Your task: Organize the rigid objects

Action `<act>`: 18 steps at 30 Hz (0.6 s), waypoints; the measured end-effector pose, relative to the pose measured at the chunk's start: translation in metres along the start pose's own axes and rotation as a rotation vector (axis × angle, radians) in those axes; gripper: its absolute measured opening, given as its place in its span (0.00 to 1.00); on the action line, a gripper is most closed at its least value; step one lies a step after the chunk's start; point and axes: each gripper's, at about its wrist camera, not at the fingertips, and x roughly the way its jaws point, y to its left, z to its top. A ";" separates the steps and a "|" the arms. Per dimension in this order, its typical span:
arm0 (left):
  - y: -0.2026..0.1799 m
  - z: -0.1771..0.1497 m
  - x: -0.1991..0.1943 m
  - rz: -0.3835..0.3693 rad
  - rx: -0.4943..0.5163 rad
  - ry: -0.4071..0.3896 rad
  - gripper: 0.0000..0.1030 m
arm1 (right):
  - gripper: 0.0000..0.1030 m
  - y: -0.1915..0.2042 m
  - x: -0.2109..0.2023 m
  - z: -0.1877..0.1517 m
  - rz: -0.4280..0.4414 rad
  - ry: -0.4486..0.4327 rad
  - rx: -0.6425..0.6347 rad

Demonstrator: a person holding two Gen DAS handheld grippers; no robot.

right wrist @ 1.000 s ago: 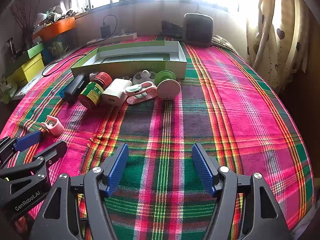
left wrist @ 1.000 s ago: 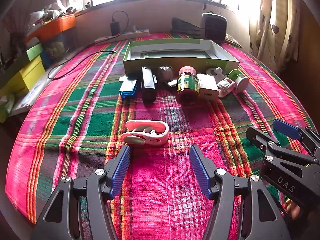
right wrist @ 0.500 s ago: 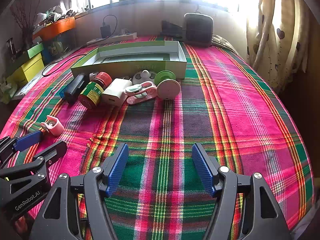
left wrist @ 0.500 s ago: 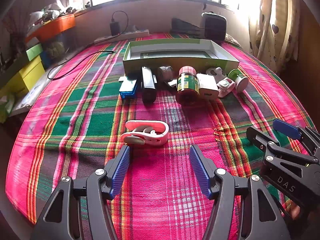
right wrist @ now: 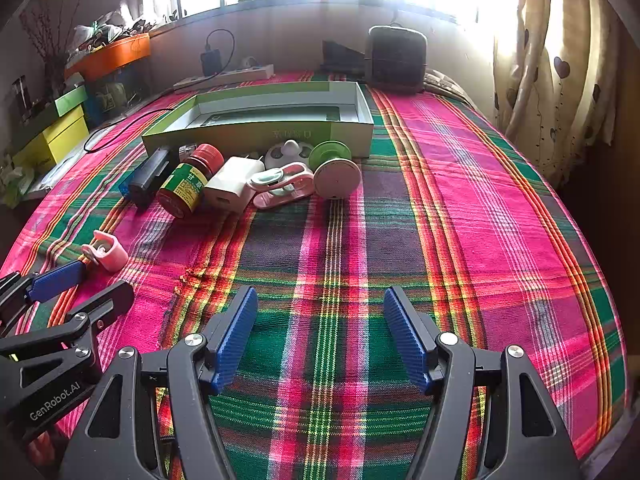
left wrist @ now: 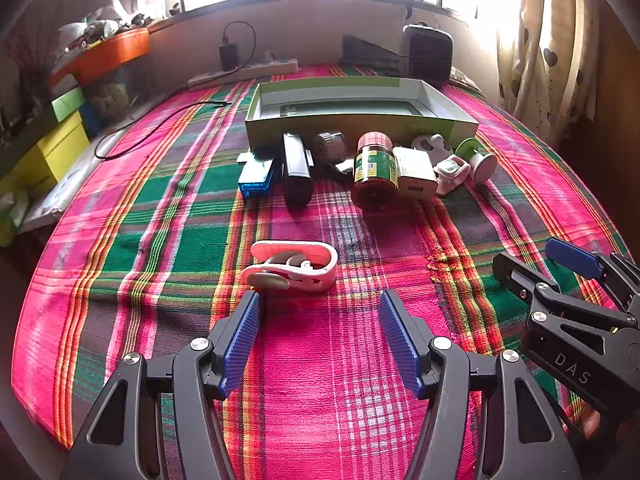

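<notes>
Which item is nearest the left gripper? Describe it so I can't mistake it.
Start at the green box on the plaid cloth; a row of items lies before it. Nearer, alone by the left gripper, lies a pink clip, the only item outside that row.

Clip (left wrist: pixel 291 267) before bottle (left wrist: pixel 374 169) — tray (left wrist: pixel 360 125) behind.

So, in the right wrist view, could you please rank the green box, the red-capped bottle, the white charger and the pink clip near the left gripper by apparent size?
1. green box, clearly largest.
2. red-capped bottle and white charger: these look alike, so no ranking.
3. pink clip, smallest, though part may be hidden.
</notes>
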 end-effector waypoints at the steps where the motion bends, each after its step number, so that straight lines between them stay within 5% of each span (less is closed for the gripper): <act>1: 0.001 0.000 0.000 0.000 0.000 -0.001 0.59 | 0.64 0.000 0.000 0.000 0.000 0.000 0.000; 18: 0.012 0.004 -0.001 -0.063 -0.007 0.003 0.59 | 0.64 -0.005 0.004 0.006 0.027 0.020 -0.021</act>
